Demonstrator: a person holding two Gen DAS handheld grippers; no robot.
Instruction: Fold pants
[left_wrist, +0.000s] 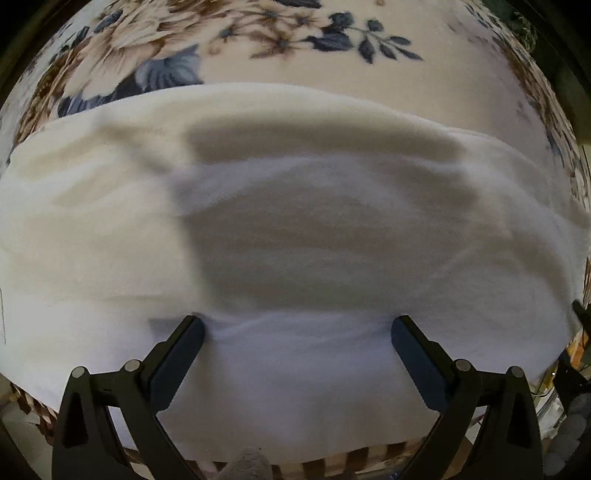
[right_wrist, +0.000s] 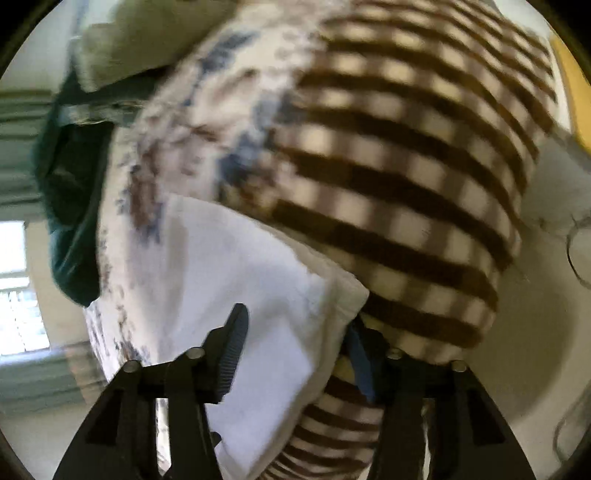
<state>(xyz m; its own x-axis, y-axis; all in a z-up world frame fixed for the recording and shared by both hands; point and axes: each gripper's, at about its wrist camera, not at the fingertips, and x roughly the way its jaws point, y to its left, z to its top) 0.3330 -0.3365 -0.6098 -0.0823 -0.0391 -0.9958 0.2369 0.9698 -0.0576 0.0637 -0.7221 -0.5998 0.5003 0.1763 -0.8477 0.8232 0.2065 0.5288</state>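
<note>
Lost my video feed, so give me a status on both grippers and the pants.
Left gripper open, tips on white pants. Right gripper open around pants corner, not clamped. Pants lie across floral blanket. Nothing in the way.

one pair of white pants (left_wrist: 295, 229), one floral blanket (left_wrist: 258, 44), two tongs (left_wrist: 297, 328).

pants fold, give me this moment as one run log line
pants: white, spread flat on blanket | left gripper: open, fingertips on cloth | right gripper: open, around pants corner | fold: not seen yet
</note>
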